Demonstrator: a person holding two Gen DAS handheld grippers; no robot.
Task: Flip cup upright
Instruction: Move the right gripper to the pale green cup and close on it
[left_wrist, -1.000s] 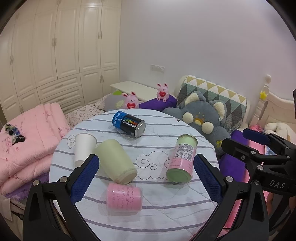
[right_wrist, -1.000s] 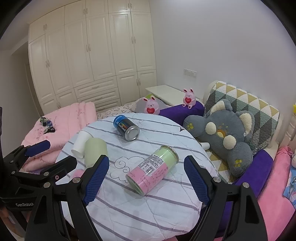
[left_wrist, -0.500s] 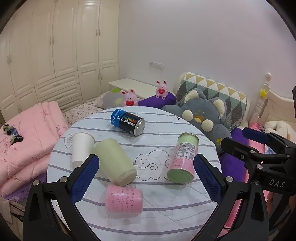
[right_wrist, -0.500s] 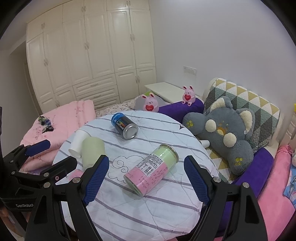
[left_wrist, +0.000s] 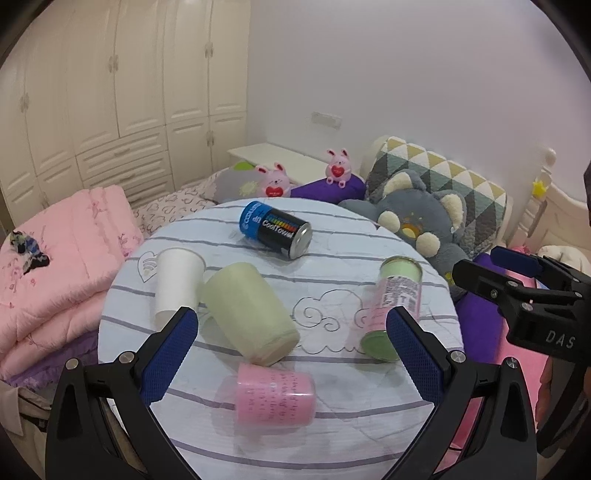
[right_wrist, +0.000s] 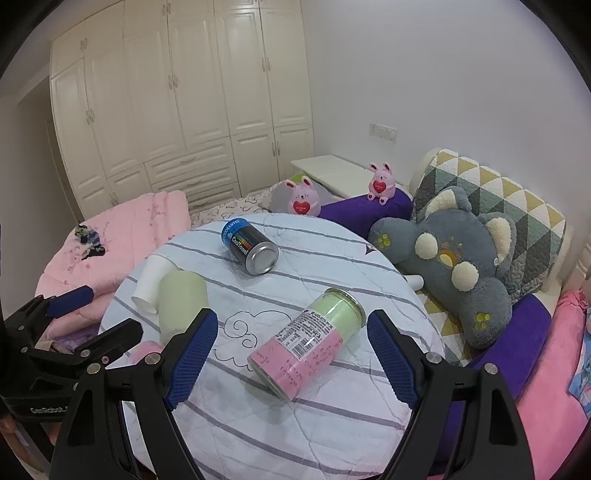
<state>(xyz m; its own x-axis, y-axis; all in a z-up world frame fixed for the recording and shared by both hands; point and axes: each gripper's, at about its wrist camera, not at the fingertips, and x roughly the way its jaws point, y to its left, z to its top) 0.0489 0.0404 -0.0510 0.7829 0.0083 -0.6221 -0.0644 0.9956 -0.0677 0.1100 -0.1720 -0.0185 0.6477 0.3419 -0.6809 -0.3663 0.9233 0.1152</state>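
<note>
Several cups and cans lie on their sides on a round table with a striped cloth (left_wrist: 332, 424). A pale green cup (left_wrist: 249, 310) lies at the left middle beside a white paper cup (left_wrist: 176, 282). A pink cup (left_wrist: 275, 393) lies nearest my left gripper (left_wrist: 291, 354), which is open and empty above the table's near edge. A pink and green can (right_wrist: 308, 345) lies between the fingers of my right gripper (right_wrist: 291, 352), which is open and empty. The green cup also shows in the right wrist view (right_wrist: 181, 301).
A black and blue can (left_wrist: 275, 229) lies at the table's far side. A grey plush cushion (right_wrist: 454, 258) and a triangle-patterned pillow (right_wrist: 513, 199) lie right of the table. A pink quilt (left_wrist: 55, 266) lies to the left. White wardrobes (right_wrist: 184, 110) stand behind.
Both grippers have drifted slightly nearer and lower over the table, so the objects sit a little higher in view. Nothing on the table has moved. Both stay open.
</note>
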